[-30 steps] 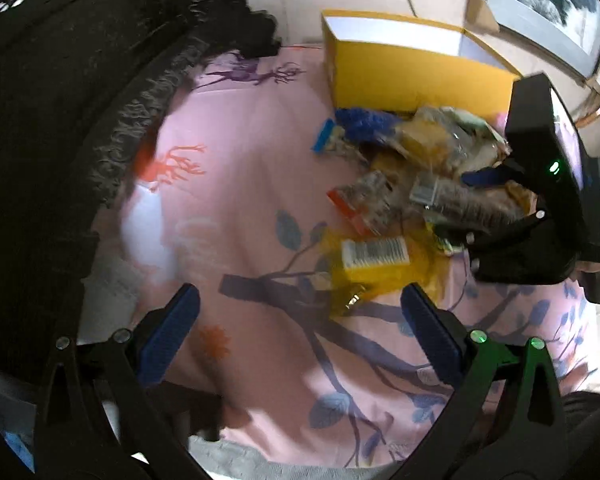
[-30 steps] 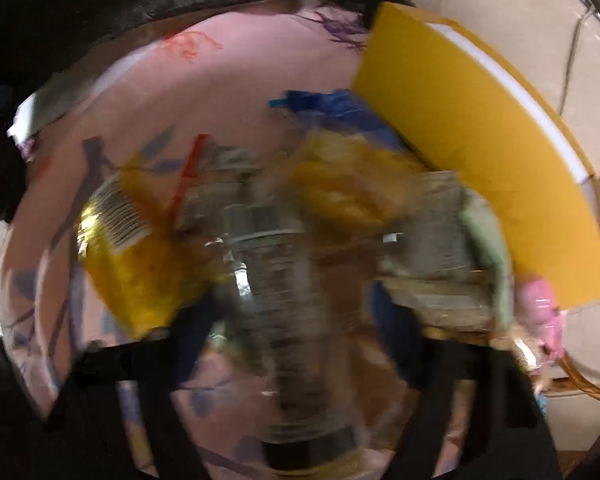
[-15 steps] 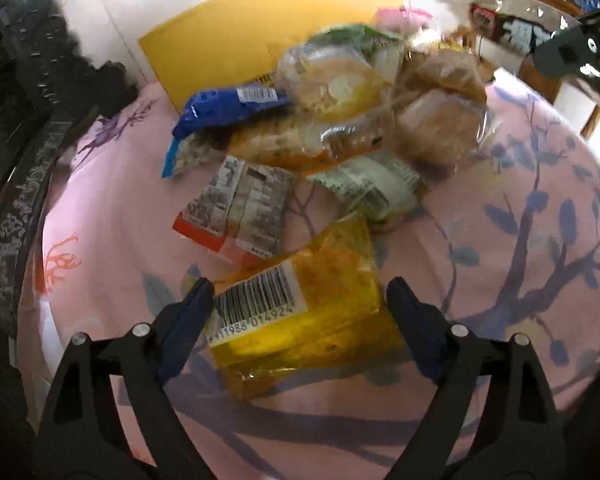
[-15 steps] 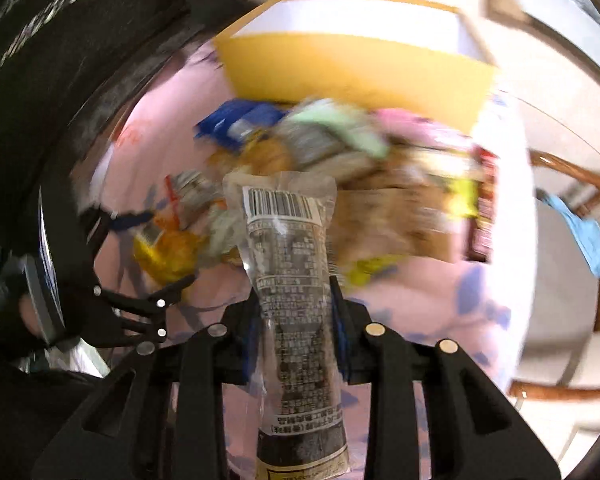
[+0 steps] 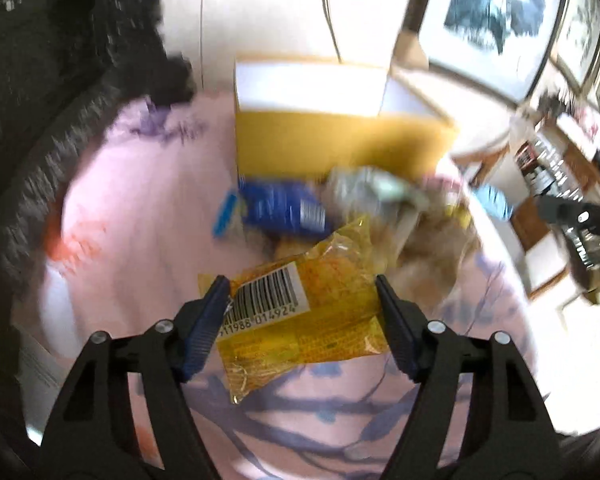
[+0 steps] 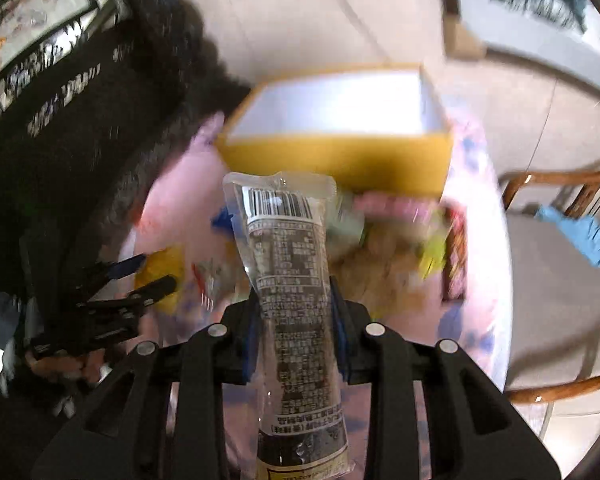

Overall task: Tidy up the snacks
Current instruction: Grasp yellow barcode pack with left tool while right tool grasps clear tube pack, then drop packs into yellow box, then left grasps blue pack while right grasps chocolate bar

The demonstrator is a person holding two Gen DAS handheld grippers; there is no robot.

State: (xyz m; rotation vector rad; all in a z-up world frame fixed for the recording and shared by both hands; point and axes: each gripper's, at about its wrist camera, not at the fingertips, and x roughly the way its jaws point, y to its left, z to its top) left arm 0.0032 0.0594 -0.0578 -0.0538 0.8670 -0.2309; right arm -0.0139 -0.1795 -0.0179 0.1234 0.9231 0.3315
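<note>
My left gripper (image 5: 302, 304) is shut on a yellow snack packet (image 5: 320, 312) with a barcode label and holds it above the pink tablecloth (image 5: 148, 208). My right gripper (image 6: 294, 312) is shut on a long clear packet (image 6: 290, 264) with a barcode and black print, held in the air in front of the open yellow box (image 6: 336, 152). The box also shows in the left wrist view (image 5: 320, 140). A blurred pile of snacks (image 5: 364, 208) lies on the cloth before the box, with a blue packet (image 5: 280, 208) at its left.
A wooden chair (image 6: 560, 280) with a blue cloth (image 6: 580, 232) on its grey seat stands right of the table. A dark fringed fabric (image 6: 80, 140) borders the table on the left. Framed pictures (image 5: 496, 8) lean on the wall behind.
My left gripper has closed on the yellow packet and lifted it off the cloth. My right gripper has carried the clear packet up toward the yellow box.
</note>
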